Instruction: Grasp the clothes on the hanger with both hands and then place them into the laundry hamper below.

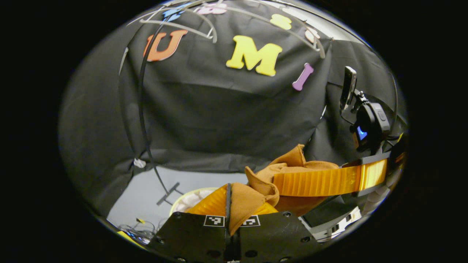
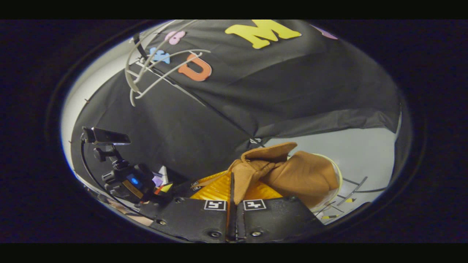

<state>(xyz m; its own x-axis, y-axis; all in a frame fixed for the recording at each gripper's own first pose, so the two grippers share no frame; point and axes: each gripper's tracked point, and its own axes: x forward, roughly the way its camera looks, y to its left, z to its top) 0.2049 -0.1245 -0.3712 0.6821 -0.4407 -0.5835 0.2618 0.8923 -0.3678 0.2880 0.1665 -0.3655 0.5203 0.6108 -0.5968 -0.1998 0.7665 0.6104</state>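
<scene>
Hanging bunched between both tools, the brown garment (image 2: 303, 175) is covering most of the laundry hamper (image 2: 339, 171) just beyond it, leaving a pale rim showing. The left gripper (image 1: 229, 204) is pinching a fold tight; the right gripper (image 2: 232, 190) is clamping another. Empty hangers (image 2: 146, 76) are dangling far above.

garment (image 1: 292, 164): plain tan-brown | hamper (image 1: 190, 199) rim: pale yellow | floor (image 1: 146, 193): light grey | hangers (image 2: 146, 69): white
</scene>
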